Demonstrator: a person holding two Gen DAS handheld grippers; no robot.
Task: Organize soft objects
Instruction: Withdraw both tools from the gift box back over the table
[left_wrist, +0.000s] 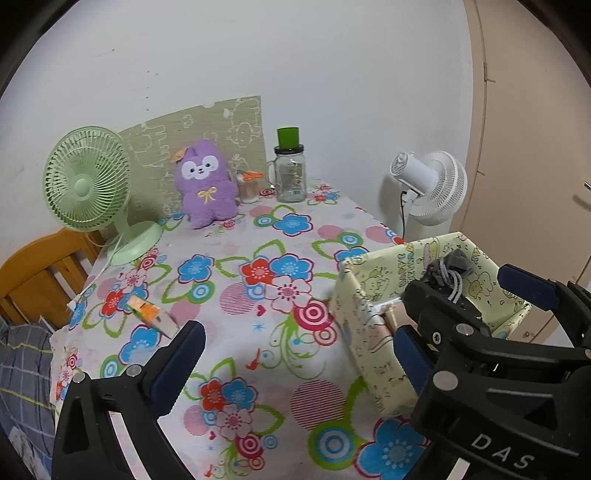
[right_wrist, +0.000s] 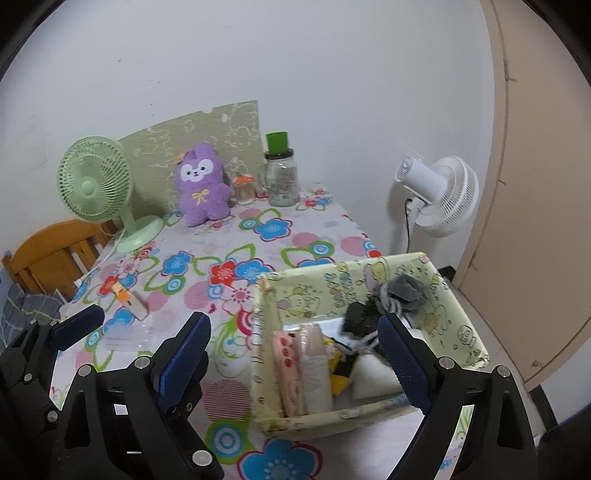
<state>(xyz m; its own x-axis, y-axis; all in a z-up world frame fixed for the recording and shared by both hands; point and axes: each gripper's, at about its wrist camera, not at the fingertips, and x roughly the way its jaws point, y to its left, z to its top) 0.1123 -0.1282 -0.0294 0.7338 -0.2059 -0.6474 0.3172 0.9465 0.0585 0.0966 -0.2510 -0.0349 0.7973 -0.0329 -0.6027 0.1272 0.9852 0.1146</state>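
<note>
A purple plush toy (left_wrist: 207, 182) sits upright at the back of the floral table; it also shows in the right wrist view (right_wrist: 201, 184). A pale yellow fabric basket (right_wrist: 465, 332) stands at the table's right front, holding several soft items: a pink pouch (right_wrist: 288, 373), a white pad (right_wrist: 373, 376), and a grey cloth with striped cord (right_wrist: 402, 291). The basket also shows in the left wrist view (left_wrist: 362, 325). My right gripper (right_wrist: 295, 358) is open above the basket's near left part. My left gripper (left_wrist: 299, 354) is open and empty over the tablecloth, left of the basket.
A green desk fan (left_wrist: 88, 184) stands back left. A glass jar with a green lid (left_wrist: 290, 173) and a small container (left_wrist: 248, 186) stand beside the plush. An orange-and-white packet (left_wrist: 151, 314) lies at the left. A white fan (left_wrist: 432, 188) stands beyond the table's right edge. A wooden chair (left_wrist: 33, 280) is at the left.
</note>
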